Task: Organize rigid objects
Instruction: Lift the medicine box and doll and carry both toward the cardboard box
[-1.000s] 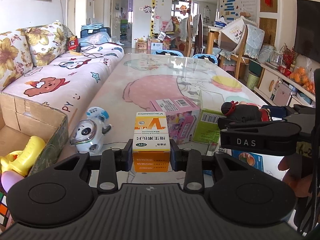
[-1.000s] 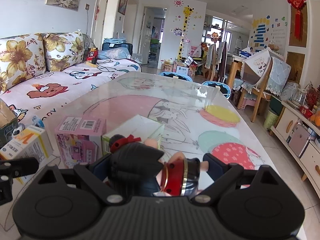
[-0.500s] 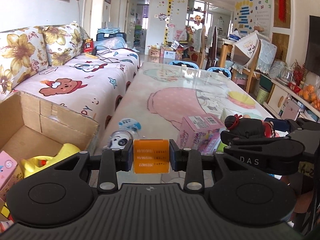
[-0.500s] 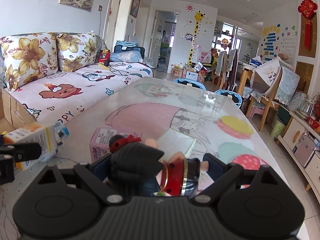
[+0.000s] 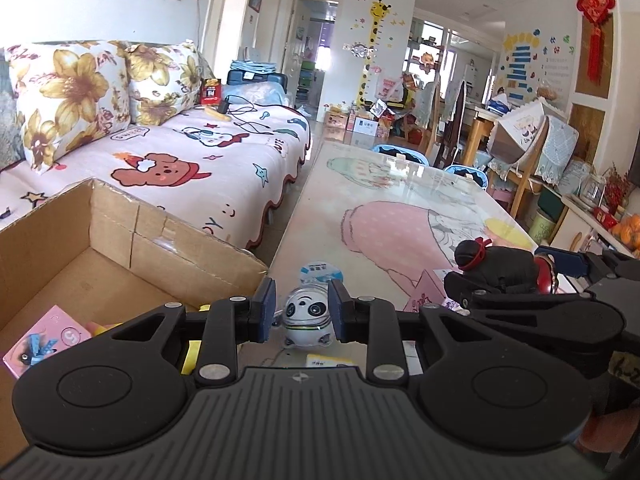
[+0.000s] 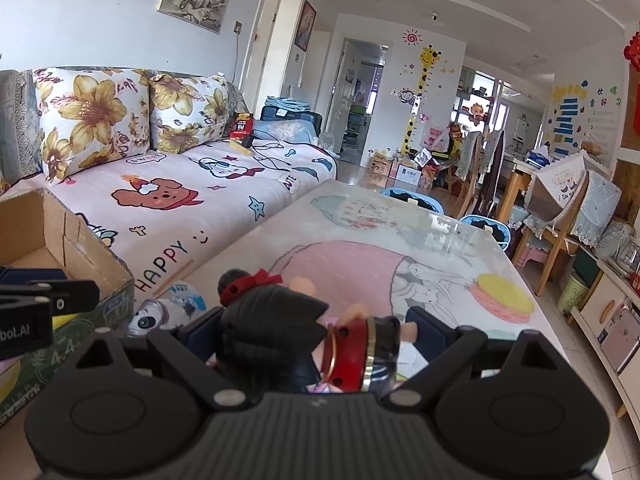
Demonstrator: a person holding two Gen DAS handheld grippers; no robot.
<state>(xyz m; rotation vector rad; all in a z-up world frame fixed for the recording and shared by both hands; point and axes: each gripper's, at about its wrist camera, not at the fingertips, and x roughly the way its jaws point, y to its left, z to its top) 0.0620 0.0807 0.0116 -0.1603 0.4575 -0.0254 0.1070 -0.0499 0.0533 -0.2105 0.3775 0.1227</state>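
Note:
My left gripper (image 5: 301, 311) is open and empty, raised above the table next to the cardboard box (image 5: 120, 236). Beyond and below its fingers stands a panda toy (image 5: 306, 318) on the table; a white-and-yellow scrap that may be the orange medicine box (image 5: 328, 360) shows just below the fingers. My right gripper (image 6: 316, 334) is shut on a black-haired doll (image 6: 280, 328) in red and black, held above the table; it also shows in the left wrist view (image 5: 496, 268). The panda toy shows in the right wrist view (image 6: 160, 314) too.
The box holds a pink card box (image 5: 44, 340) and a yellow toy (image 5: 192, 352). A pink toy box (image 5: 428, 300) lies on the glass table (image 5: 380, 220). A sofa (image 5: 180, 160) runs along the left. Chairs (image 6: 540, 200) stand at the far end.
My left gripper has opened and the orange medicine box has left its fingers. Both grippers moved left toward the cardboard box and tilted up. The right gripper still holds the doll.

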